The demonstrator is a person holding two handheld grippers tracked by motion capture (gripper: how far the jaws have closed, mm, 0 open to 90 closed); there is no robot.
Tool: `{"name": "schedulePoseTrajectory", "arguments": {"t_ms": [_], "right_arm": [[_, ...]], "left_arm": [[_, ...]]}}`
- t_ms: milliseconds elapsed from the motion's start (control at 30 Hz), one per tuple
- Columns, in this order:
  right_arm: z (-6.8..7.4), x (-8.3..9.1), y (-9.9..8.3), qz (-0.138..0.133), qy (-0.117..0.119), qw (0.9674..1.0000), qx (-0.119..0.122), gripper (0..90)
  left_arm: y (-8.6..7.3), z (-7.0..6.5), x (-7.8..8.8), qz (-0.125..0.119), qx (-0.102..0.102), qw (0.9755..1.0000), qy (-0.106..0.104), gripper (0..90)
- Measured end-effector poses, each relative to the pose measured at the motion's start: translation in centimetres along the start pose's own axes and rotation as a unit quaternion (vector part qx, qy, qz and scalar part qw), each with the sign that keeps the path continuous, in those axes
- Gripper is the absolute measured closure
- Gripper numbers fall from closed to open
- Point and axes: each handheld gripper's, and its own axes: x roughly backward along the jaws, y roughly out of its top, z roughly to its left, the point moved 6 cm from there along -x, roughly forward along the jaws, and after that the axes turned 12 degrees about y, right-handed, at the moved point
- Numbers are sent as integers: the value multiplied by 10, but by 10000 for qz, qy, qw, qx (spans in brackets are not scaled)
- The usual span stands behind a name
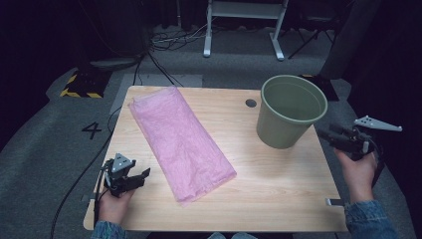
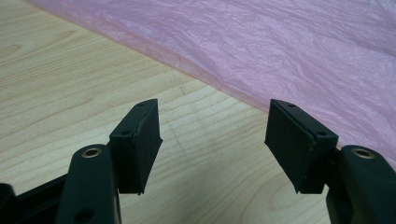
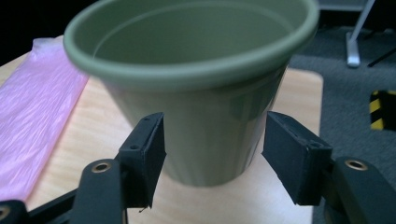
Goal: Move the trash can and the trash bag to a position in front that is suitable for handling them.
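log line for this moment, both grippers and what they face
left gripper: open, near pink bag | right gripper: open, facing green bucket | nothing held

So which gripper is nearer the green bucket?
The right. The right gripper is just off the green bucket, jaws open and facing its side wall. The left gripper sits at the table's opposite near corner, beside the pink bag.

Pink plastic bag point(image 1: 181, 142): thin, crinkled, translucent, folded flat into a long strip, lying diagonally on the wooden table from far left toward near centre. Green plastic bucket point(image 1: 289, 110): plain sage colour, rolled rim, tapered walls, upright, open mouth up, inside bare, standing at the table's far right, well apart from the bag.
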Motion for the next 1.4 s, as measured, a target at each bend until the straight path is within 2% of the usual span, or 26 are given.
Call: {"name": "schedulePoseTrajectory", "arguments": {"t_ms": [33, 133, 233, 267, 300, 400, 533, 633, 700, 767, 833, 933, 1033, 1067, 1167, 1267, 1333, 1400], "right_arm": [[0, 0, 0, 0, 0, 10000, 0, 387], [-3, 2, 16, -75, -121, 9998, 100, 386], [-3, 3, 29, -244, -12, 9997, 5, 382], [-4, 0, 39, -302, -136, 9994, 115, 375], [-4, 0, 39, -302, -136, 9994, 115, 375], [-10, -9, 48, -172, -397, 9986, 288, 358], [-21, -23, 54, -10, -608, 9979, 218, 352], [-35, -37, 54, 171, -642, 9978, 9, 356], [-41, -42, 53, 268, -682, 9973, -39, 356], [-45, -51, 51, 395, -752, 9964, 4, 321], [-45, -52, 51, 395, -772, 9962, 7, 320], [-44, -53, 51, 381, -715, 9967, 17, 334], [-39, -52, 49, 432, -550, 9975, 35, 364], [-32, -51, 48, 510, -451, 9976, 95, 375], [-25, -50, 46, 569, -385, 9974, 218, 377], [-10, -46, 43, 640, -298, 9964, 460, 374], [3, -42, 38, 631, -169, 9965, 528, 375], [6, -41, 36, 623, -132, 9965, 533, 375]], "left_arm": [[-1, 1, 2, -24, 42, 10000, -6, 354], [-4, 3, 6, -17, 56, 10000, 13, 352], [-6, 5, 7, 8, 73, 10000, 6, 352], [-6, 5, 6, 17, 71, 10000, -18, 352], [-6, 5, 6, 24, 71, 10000, -33, 352], [-5, 3, 6, 25, 53, 10000, -52, 351], [-4, 2, 5, 11, 53, 10000, -81, 352], [-5, 3, 4, 25, 37, 9999, -109, 352], [-5, 2, 3, 36, 52, 9999, -123, 351], [-5, 2, 2, 42, 35, 9999, -132, 351], [-5, 2, 2, 38, 27, 9999, -140, 352], [-4, 2, 2, 32, 43, 9999, -153, 352], [-3, 2, 2, 31, 48, 9998, -169, 351], [-3, 2, 2, 37, 45, 9998, -177, 351], [-1, -1, 1, 15, 15, 9998, -192, 352], [0, -3, 0, 14, -24, 9998, -213, 354], [1, -3, -1, 26, -44, 9997, -229, 355], [1, -5, -1, 25, -26, 9997, -240, 355]]}}
